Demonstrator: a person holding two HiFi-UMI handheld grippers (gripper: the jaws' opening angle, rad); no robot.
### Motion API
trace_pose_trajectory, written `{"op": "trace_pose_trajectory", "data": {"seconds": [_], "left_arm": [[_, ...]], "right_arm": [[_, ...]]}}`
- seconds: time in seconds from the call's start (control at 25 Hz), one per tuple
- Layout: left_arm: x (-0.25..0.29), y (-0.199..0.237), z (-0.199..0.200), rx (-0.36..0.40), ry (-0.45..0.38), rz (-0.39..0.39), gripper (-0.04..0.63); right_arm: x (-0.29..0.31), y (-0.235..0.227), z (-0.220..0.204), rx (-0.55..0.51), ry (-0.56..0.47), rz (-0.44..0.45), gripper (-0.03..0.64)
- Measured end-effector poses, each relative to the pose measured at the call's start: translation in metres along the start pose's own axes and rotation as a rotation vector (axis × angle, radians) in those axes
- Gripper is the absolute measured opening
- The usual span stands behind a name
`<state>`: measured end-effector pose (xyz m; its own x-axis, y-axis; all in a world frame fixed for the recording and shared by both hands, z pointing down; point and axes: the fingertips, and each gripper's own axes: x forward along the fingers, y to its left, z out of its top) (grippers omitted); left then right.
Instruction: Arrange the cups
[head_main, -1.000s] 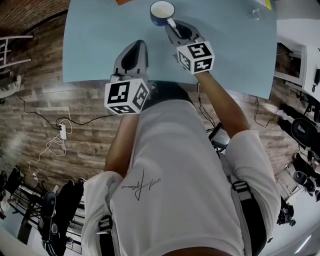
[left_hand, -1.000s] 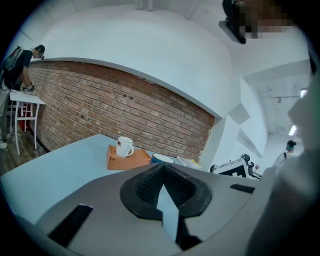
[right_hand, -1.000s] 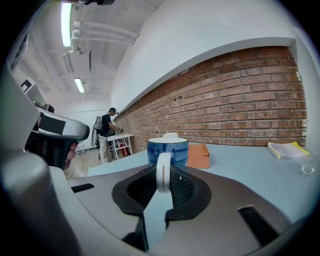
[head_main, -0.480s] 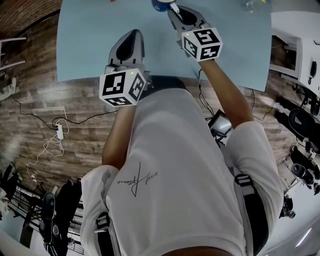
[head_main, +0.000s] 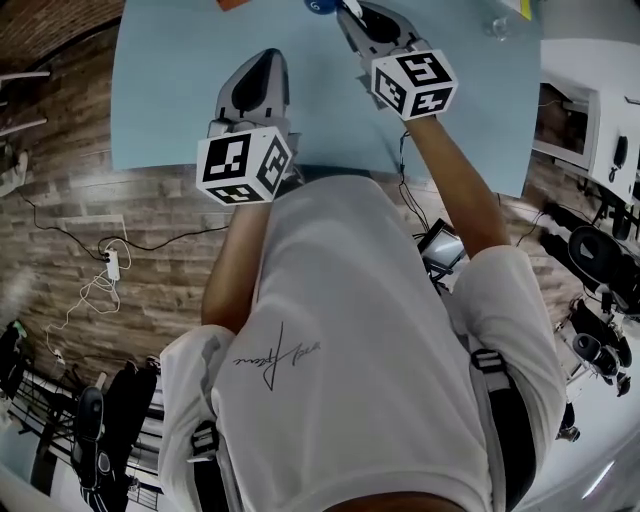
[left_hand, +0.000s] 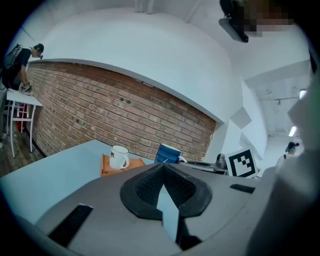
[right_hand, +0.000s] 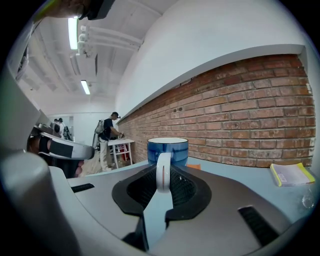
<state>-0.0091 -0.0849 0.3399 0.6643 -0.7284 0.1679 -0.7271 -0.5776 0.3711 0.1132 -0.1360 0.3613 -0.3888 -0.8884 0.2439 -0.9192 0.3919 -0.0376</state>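
A blue cup (right_hand: 167, 150) with a white rim hangs above the light blue table (head_main: 180, 90), held by its white handle. My right gripper (right_hand: 163, 172) is shut on that handle; in the head view the cup (head_main: 318, 5) is cut off by the top edge, just past the right gripper (head_main: 350, 10). A white mug (left_hand: 118, 156) stands upright on an orange mat (left_hand: 107, 165) at the far side of the table. The blue cup (left_hand: 169, 153) shows to its right. My left gripper (head_main: 262, 58) hovers over the table's near part, tips together, holding nothing.
A yellow book (right_hand: 292, 174) and a clear glass (head_main: 498, 27) lie at the table's far right. A brick wall runs behind the table. People stand at a white table (right_hand: 120, 142) far to the left. Cables lie on the wooden floor (head_main: 110, 265).
The right gripper has risen and gone farther over the table with the blue cup, which now slips past the head view's top edge. The left gripper has shifted slightly forward.
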Motion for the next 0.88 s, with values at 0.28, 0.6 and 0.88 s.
{"op": "trace_pose_trajectory", "data": {"seconds": [0.28,0.6,0.88], "left_arm": [[0.02,0.01,0.009,0.006,-0.004,0.015,0.009],[0.049,0.023,0.014,-0.006,0.0,0.026,0.009],[0.065,0.027,0.013,-0.014,0.01,0.03,0.009]], "right_arm": [[0.02,-0.017,0.015,0.007,-0.023,0.005,0.061],[0.045,-0.035,0.03,0.014,-0.043,0.006,0.061],[0.066,-0.044,0.033,0.014,-0.045,0.012,0.061]]}}
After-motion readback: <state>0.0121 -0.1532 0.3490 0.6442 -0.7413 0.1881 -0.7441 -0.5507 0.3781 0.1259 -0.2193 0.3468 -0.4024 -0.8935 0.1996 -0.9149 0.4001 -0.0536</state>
